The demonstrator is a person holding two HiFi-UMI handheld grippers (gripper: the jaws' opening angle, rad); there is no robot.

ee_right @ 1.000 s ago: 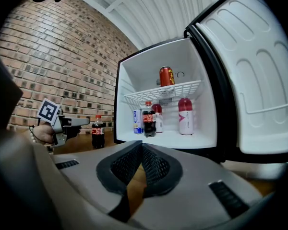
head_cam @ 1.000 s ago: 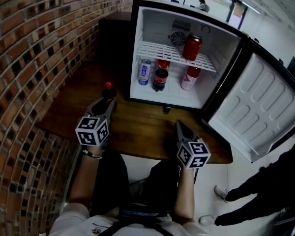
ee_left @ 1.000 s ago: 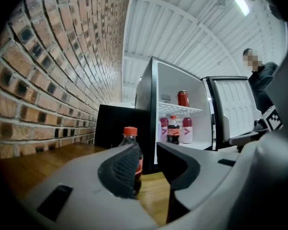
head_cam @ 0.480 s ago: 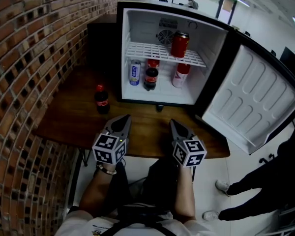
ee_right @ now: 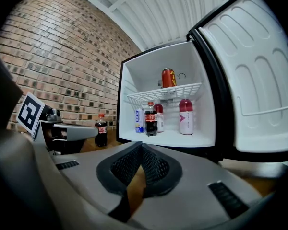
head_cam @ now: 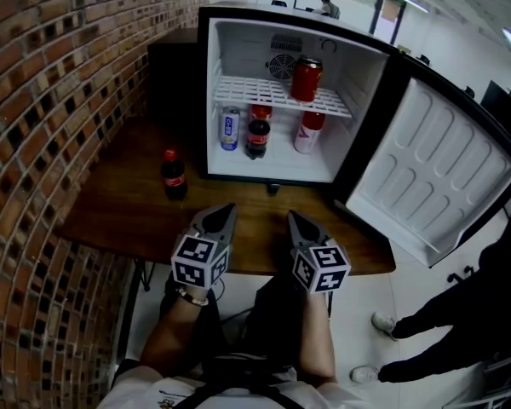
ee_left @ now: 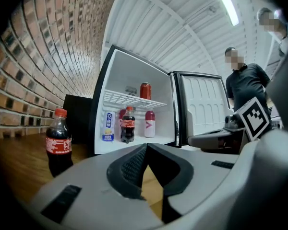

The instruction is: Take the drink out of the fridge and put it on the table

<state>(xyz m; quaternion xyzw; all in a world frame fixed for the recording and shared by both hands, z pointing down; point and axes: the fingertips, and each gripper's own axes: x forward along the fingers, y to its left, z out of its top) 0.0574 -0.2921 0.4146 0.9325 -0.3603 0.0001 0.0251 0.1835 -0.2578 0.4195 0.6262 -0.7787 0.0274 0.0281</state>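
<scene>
A small cola bottle [head_cam: 172, 175] with a red cap stands upright and alone on the wooden table [head_cam: 111, 211], left of the open fridge [head_cam: 277, 100]; it also shows as the cola bottle [ee_left: 58, 143] and the cola bottle [ee_right: 101, 130]. My left gripper [head_cam: 224, 210] is shut and empty near the table's front edge, right of and nearer than the bottle. In its own view the left gripper [ee_left: 145, 146] has its tips together. My right gripper [head_cam: 294, 217] sits beside it, and the right gripper [ee_right: 140, 145] is also shut and empty.
Inside the fridge a red can [head_cam: 307, 78] stands on the wire shelf; below are a blue-white can [head_cam: 230, 129], a second cola bottle [head_cam: 256, 137] and a red-white bottle [head_cam: 307, 131]. The fridge door [head_cam: 426, 177] swings open right. Brick wall [head_cam: 43, 100] at left; a person [head_cam: 460, 322] stands right.
The left gripper has let go of the cola bottle, drawn back toward the table's front edge and to the right, and shut. The bottle stays standing. The right gripper has barely moved.
</scene>
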